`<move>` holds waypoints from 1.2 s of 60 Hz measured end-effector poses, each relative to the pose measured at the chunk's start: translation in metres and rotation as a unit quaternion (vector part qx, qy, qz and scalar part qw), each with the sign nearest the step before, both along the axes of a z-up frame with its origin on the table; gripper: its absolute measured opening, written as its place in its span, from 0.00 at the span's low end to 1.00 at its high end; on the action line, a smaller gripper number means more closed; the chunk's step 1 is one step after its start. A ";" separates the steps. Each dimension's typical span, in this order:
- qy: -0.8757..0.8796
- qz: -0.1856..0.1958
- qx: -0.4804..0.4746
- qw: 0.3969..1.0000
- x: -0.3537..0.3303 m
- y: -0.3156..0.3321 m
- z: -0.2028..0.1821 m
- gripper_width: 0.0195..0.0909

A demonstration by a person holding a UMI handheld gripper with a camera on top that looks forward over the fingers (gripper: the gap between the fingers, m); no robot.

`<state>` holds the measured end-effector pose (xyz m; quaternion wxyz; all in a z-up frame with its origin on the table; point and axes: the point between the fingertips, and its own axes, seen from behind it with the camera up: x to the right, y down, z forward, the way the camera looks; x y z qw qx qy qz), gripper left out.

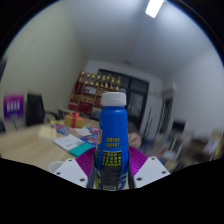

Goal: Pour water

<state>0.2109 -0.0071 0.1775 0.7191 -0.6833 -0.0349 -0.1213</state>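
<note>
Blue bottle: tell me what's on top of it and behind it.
A white cap tops the blue bottle, which stands between the hand-held gripper fingers. Behind it lies a cluttered table and a shelf; the bottle hides whatever is directly behind it.

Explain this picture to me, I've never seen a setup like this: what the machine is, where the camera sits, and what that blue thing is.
There is no robot here. A person carries a hand-held gripper with two fingers, and the camera rides on it, looking forward along them. The purple pads at either side of the bottle are the fingers' inner faces. Between them stands a blue bottle with a white cap; both fingers appear to press on it, so it looks held and lifted. Beyond it is a cluttered table with coloured items too small to name, and shelves against the far wall of an office-like room.
</note>
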 end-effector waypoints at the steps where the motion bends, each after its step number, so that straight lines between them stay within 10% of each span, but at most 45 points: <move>1: 0.037 0.008 -0.012 0.999 -0.003 0.028 -0.004 0.37; 19: 0.140 -0.006 -0.062 0.988 0.013 0.058 -0.102 0.38; 32: 0.086 -0.004 -0.060 0.994 0.016 0.056 -0.104 0.39; 49: 0.146 -0.006 -0.113 0.983 0.022 0.026 -0.117 0.92; 72: 0.117 0.009 -0.106 0.987 -0.028 -0.154 -0.080 0.90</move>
